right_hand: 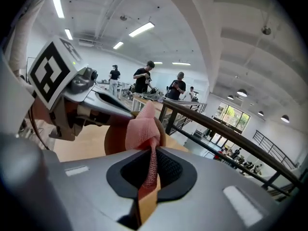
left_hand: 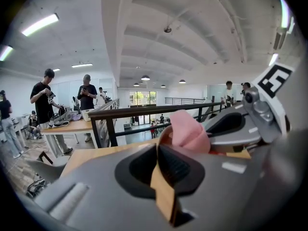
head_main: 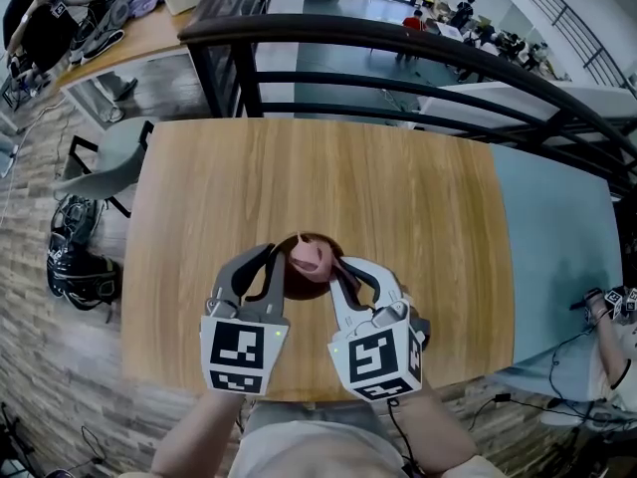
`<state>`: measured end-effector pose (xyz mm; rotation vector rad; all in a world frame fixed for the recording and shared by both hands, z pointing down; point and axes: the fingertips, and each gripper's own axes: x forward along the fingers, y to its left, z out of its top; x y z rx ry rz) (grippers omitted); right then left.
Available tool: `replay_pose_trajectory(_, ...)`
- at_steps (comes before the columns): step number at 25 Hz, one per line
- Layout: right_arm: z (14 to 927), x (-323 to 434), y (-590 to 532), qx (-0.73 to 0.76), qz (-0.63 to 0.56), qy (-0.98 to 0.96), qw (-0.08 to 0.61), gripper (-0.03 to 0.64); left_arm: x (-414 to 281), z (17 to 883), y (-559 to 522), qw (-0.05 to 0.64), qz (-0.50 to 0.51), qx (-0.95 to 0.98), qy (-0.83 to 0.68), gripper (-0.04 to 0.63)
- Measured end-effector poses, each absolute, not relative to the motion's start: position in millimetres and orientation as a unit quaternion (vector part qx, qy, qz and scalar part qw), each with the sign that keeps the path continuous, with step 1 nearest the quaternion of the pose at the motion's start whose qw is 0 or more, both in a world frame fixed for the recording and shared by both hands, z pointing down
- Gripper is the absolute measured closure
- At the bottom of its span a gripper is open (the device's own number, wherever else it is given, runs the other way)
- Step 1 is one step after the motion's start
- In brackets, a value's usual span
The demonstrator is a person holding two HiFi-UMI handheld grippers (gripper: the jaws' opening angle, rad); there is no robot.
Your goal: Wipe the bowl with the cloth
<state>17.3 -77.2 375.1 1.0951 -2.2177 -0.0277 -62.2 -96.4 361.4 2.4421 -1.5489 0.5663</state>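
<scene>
Two grippers engaged: left gripper (left_hand: 157, 163) clamped on the rim of the bowl (head_main: 290, 283), right gripper (right_hand: 153, 165) pinching the cloth (head_main: 311, 257) inside it; wiping seemingly under way, completion undeterminable.

- No legible words, brand names or numbers anywhere in view.
- Only black-and-white square markers (head_main: 244, 352), printed on the cubes of the left gripper (head_main: 277, 267) and the right gripper (head_main: 338, 270).
- Coded block patterns, not lettering.
</scene>
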Motion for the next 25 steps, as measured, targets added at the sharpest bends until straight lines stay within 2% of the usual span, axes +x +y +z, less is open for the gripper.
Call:
replay_pose_trajectory(4,391,6,-64,0.39,-0.015,-0.847,0.36,0.598,-67,359,-96,0.103,0.183,0.823,-0.528,0.58)
replay_pose_trajectory(14,398,-42,-40,0.314,-0.029,-0.87,0.378,0.598,-58,369,-88,0.125,0.188,0.827,-0.515,0.584)
replay_pose_trajectory(20,390,-47,-46,0.313,-0.061,-0.868,0.381,0.597,-57,367,-84,0.099,0.208,0.83,-0.508,0.584)
replay_pose_trajectory(25,374,-35,-70,0.356,-0.119,-0.848,0.374,0.597,-57,380,-84,0.108,0.238,0.831,-0.49,0.586)
